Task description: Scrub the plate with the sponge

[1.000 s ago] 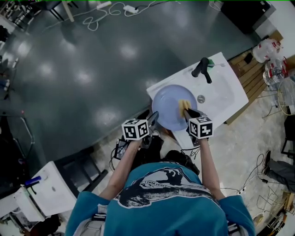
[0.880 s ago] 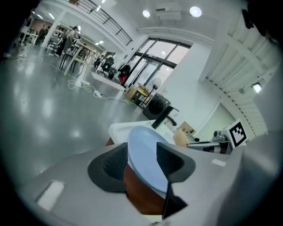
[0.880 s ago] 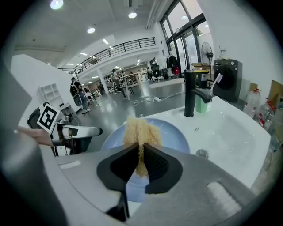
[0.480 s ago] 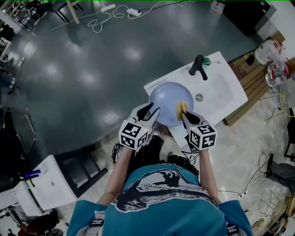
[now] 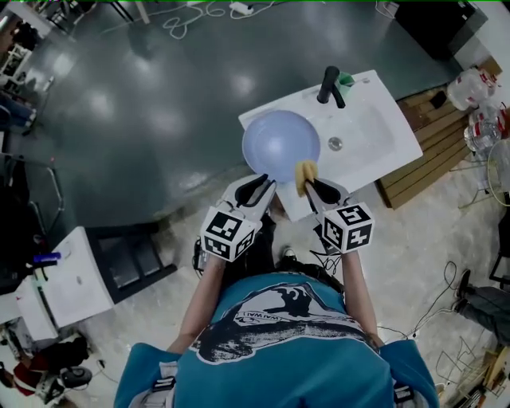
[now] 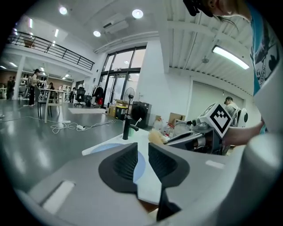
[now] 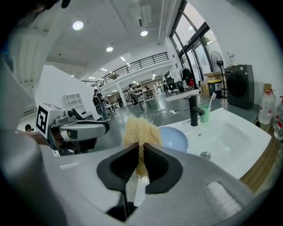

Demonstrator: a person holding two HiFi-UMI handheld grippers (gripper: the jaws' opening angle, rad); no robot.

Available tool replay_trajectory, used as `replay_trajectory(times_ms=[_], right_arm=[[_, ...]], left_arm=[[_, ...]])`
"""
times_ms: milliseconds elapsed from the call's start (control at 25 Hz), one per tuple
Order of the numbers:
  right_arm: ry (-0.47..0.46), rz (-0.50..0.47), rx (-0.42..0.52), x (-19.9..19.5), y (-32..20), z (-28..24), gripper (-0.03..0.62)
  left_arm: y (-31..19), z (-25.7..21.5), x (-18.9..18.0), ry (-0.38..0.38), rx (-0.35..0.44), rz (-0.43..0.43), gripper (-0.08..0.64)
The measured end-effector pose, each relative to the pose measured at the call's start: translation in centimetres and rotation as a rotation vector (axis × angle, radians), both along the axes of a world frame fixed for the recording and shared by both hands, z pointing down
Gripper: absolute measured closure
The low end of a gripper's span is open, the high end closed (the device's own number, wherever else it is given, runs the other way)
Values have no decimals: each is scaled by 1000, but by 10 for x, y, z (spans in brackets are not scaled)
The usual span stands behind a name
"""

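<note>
- Nearest the head camera, the person's teal shirt [image 5: 279,351] carries a dark printed graphic; any lettering in it is too blurred to read.
- Just past the shirt, each gripper bears a cube with black-and-white square markers: the left cube [image 5: 229,233] and the right cube [image 5: 348,227]. These are coded patterns, not words.
- Beyond its cube, the left gripper [image 6: 142,145] has just been closing its jaws. They stand a narrow gap apart with nothing between the ribbed pads, and only the blue of the plate shows through the gap from farther off.
- The right gripper [image 7: 142,148] has its jaws pressed together on the sponge [image 7: 140,132], a yellow, coarse pad that sticks up past the tips.
- In the head view the sponge sits at the plate's near right rim. Whether it touches the plate cannot be told.
- The plate [image 5: 279,143], pale blue and round, lies on the left side of the white counter [image 5: 382,151], with its rim reaching the counter's left edge and coming close to the near edge.
- A round drain [image 5: 335,143] sits in the basin just right of the plate.
- At the counter's far edge stands a black faucet [image 5: 328,84], with a green cup [image 5: 345,79] just beside it on the right.
- Off the counter's right edge, clear bottles [image 7: 266,108] show labels too small to read, and wooden slats [image 5: 422,171] lie on the floor below.
- Farthest off, white cables [image 5: 191,16] lie on the dark glossy floor.
</note>
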State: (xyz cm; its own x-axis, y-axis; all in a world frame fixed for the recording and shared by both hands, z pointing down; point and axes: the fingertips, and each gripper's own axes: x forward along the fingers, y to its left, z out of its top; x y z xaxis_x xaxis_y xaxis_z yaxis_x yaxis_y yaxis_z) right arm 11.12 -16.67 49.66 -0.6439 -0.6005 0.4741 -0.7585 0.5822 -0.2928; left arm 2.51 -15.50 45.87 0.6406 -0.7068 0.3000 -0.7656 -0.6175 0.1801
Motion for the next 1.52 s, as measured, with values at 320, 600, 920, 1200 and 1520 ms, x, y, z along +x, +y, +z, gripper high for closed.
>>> replay_trajectory(times_ms=[320, 600, 920, 1200, 1520], right_arm=[[-36, -105, 46, 24, 71, -9, 558], [-62, -156, 40, 39, 110, -14, 558], [-85, -188, 36, 38, 125, -14, 558], [-57, -207, 47, 26, 131, -16, 560], [-16, -222, 45, 2, 153, -14, 561]], left_arm=[[83, 1, 24, 50, 3, -144, 489], [128, -1, 43, 46, -10, -210, 503], [142, -8, 43, 66, -9, -254, 549], [152, -12, 28, 85, -13, -270, 557], [177, -7, 7, 92, -21, -266, 557]])
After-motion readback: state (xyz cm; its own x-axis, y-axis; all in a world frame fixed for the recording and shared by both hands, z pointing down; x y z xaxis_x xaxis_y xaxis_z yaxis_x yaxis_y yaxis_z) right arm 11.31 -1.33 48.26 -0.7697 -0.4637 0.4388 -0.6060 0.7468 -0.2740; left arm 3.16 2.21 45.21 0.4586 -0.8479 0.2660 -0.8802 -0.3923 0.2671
